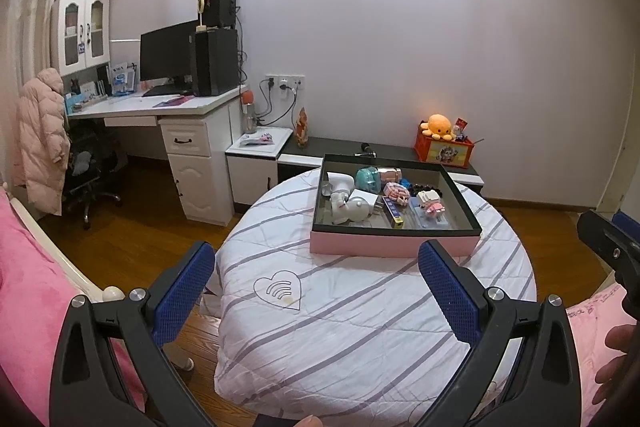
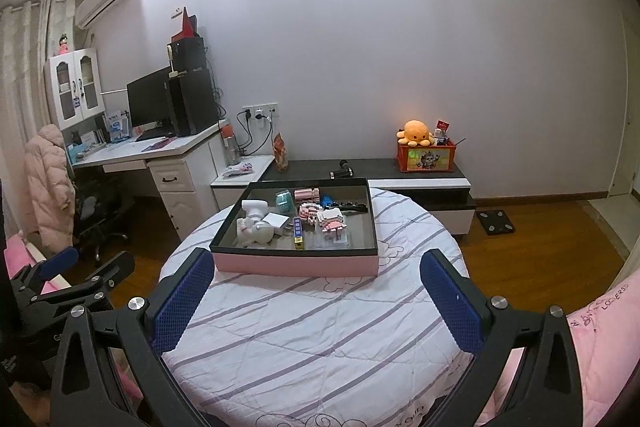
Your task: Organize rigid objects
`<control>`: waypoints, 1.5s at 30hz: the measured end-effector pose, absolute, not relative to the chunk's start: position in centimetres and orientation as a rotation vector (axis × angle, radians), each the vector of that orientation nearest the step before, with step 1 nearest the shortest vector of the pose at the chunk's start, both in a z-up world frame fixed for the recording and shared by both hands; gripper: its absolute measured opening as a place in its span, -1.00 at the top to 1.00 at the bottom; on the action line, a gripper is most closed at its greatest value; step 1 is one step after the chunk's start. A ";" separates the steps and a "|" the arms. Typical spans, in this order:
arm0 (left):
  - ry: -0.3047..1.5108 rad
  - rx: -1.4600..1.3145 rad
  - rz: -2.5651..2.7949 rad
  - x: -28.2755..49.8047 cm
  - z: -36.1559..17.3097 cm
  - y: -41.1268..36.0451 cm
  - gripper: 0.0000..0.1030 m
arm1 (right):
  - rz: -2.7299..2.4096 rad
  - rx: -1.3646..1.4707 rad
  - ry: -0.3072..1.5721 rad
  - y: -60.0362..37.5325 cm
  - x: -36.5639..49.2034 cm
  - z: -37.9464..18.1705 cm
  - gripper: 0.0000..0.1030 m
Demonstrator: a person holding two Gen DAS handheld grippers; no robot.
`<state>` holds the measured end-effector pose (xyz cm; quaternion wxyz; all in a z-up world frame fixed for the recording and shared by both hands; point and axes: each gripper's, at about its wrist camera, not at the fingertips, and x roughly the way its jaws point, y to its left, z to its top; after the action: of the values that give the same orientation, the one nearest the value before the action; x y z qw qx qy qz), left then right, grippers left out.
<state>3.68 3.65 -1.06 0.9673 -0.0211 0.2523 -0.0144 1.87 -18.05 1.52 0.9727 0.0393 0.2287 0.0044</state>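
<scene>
A pink box with a dark rim (image 1: 394, 243) (image 2: 296, 263) sits on the far half of a round table under a striped white cloth (image 1: 360, 315) (image 2: 304, 331). Inside lie a white device (image 1: 342, 193) (image 2: 253, 223), a teal item (image 1: 368, 179) (image 2: 283, 201), pink block figures (image 1: 430, 205) (image 2: 330, 221), a blue and yellow stick (image 1: 394, 213) (image 2: 298, 231) and other small pieces. My left gripper (image 1: 316, 269) hovers open above the near cloth, empty. My right gripper (image 2: 316, 277) is open too, just before the box, nothing between its fingers.
A white desk (image 1: 160, 107) with a monitor and black tower stands at the left, with a chair and pink coat (image 1: 40, 143). A low dark cabinet (image 2: 372, 167) behind the table holds an orange crate with a plush octopus (image 2: 416, 133). Pink bedding (image 1: 28, 307) flanks both sides.
</scene>
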 end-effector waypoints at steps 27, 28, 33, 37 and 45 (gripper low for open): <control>0.488 -0.042 -0.026 3.1 0.0 3.4 -1.00 | 0.006 0.069 0.447 -17.4 1.3 2.0 -1.00; 0.488 -0.043 -0.027 3.1 -0.1 3.4 -1.00 | 0.007 0.067 0.448 -17.4 1.2 2.0 -1.00; 0.486 -0.043 -0.021 3.0 0.0 3.4 -1.00 | 0.007 0.068 0.448 -17.3 1.1 2.0 -1.00; 0.487 -0.055 -0.027 3.1 0.1 3.3 -1.00 | 0.004 0.071 0.451 -17.3 1.1 1.9 -1.00; 0.477 -0.047 -0.032 2.7 0.2 3.3 -1.00 | 0.008 0.071 0.460 -17.4 1.3 1.5 -1.00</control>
<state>2.68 3.31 0.18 0.9713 -0.0231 0.2362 -0.0156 1.28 -17.42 1.54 0.9730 0.0350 0.2281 0.0037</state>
